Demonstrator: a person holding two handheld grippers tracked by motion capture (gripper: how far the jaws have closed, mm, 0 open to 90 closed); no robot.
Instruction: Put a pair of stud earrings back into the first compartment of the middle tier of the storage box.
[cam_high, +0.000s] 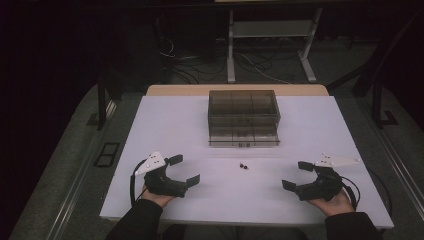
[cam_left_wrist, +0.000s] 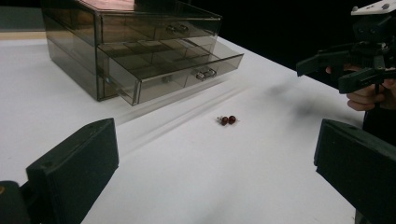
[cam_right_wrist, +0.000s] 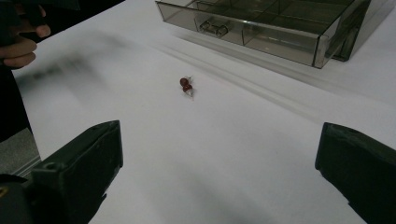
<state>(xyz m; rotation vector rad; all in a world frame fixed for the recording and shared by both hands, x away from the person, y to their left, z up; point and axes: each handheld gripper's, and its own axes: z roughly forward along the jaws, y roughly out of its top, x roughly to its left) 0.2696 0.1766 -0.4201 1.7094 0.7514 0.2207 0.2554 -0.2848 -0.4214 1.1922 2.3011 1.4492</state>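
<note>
A pair of small dark red beads (cam_high: 244, 165) (cam_left_wrist: 228, 120) (cam_right_wrist: 186, 85) lies on the white table (cam_high: 210, 200), in front of a smoky clear drawer box (cam_high: 243, 118) (cam_left_wrist: 116, 42). The box's lowest drawer (cam_left_wrist: 173, 70) (cam_right_wrist: 261, 23) is pulled out. My left gripper (cam_high: 183, 170) (cam_left_wrist: 215, 168) rests at the near left, open and empty, aimed toward the beads. My right gripper (cam_high: 296, 175) (cam_right_wrist: 219, 172) (cam_left_wrist: 348, 70) rests at the near right, open and empty, also facing the beads. Both are held well short of them.
The table's front edge (cam_high: 240, 219) runs just below both hands. Beyond the table stand a white frame (cam_high: 270, 30) and loose cables (cam_high: 200, 65) on a dark floor.
</note>
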